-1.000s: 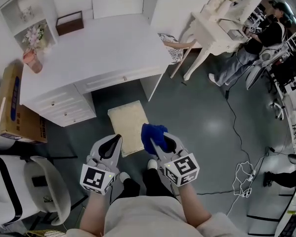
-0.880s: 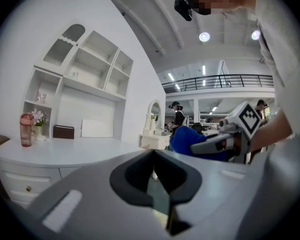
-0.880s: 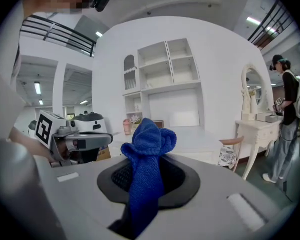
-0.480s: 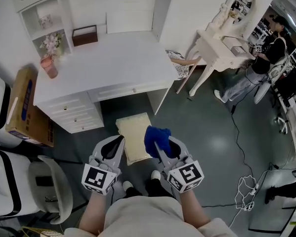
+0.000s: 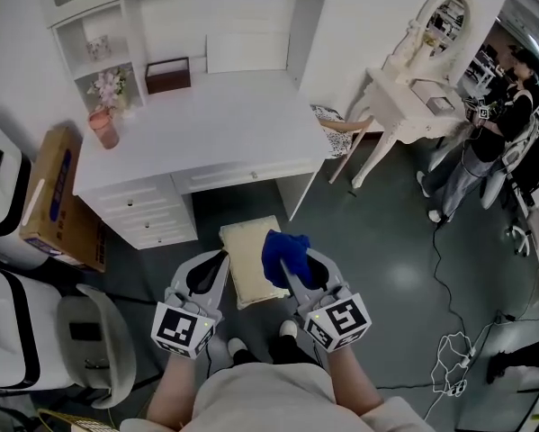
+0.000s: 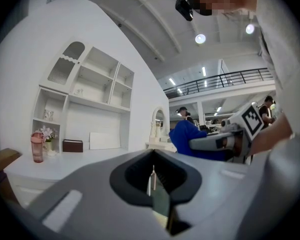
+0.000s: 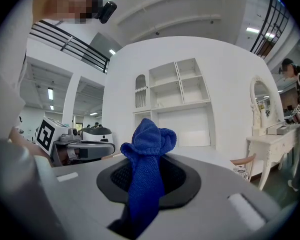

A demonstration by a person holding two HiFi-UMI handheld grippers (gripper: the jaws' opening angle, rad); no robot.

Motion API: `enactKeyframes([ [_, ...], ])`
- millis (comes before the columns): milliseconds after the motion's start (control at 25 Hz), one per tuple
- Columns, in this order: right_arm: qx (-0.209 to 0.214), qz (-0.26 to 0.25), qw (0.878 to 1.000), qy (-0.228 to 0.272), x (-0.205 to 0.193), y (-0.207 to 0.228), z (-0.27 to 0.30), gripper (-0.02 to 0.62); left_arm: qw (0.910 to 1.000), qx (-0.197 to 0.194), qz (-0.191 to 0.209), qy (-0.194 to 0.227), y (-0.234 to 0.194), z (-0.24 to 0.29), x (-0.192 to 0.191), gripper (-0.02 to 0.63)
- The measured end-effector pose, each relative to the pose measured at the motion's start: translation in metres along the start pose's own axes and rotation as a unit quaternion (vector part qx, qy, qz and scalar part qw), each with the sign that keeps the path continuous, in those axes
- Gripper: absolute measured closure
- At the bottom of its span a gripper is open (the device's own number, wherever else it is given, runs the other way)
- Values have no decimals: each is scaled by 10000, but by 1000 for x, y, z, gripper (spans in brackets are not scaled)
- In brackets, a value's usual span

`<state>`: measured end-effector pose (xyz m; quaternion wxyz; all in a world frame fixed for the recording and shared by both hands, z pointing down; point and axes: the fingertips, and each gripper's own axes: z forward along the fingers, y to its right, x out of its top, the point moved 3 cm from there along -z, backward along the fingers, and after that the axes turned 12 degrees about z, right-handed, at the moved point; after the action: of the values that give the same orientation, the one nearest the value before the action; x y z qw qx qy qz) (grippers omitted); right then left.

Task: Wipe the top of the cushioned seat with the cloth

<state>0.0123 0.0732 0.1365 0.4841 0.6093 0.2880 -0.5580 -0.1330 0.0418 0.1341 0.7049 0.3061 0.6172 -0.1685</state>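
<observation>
White desk [image 5: 202, 124]; cloth [image 5: 282, 246] in right gripper [image 5: 293, 261]

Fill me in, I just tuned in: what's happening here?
A person stands over the cushioned seat, which sits on the floor in front of the white desk. The right gripper is shut on a blue cloth, held up well above the seat and not touching it. The left gripper is shut with nothing in it. Wiping looks not yet begun.

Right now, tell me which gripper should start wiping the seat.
Probably the right. The right gripper is shut on the blue cloth, which in the head view overlaps the cushioned seat's right edge. The left gripper is shut and holds nothing.
</observation>
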Motion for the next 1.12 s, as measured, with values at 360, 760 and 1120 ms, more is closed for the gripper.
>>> enactKeyframes([
  [360, 3, -107, 9999, 98, 8, -2, 2, 511, 10000, 14, 24, 39, -1, 2, 6, 606],
  [760, -13, -81, 9998, 182, 10, -1, 7, 512, 10000, 37, -20, 74, -5, 4, 6, 606],
  [1120, -31, -82, 9998, 174, 11, -3, 7, 512, 9999, 28, -18, 126, -5, 5, 8, 606],
])
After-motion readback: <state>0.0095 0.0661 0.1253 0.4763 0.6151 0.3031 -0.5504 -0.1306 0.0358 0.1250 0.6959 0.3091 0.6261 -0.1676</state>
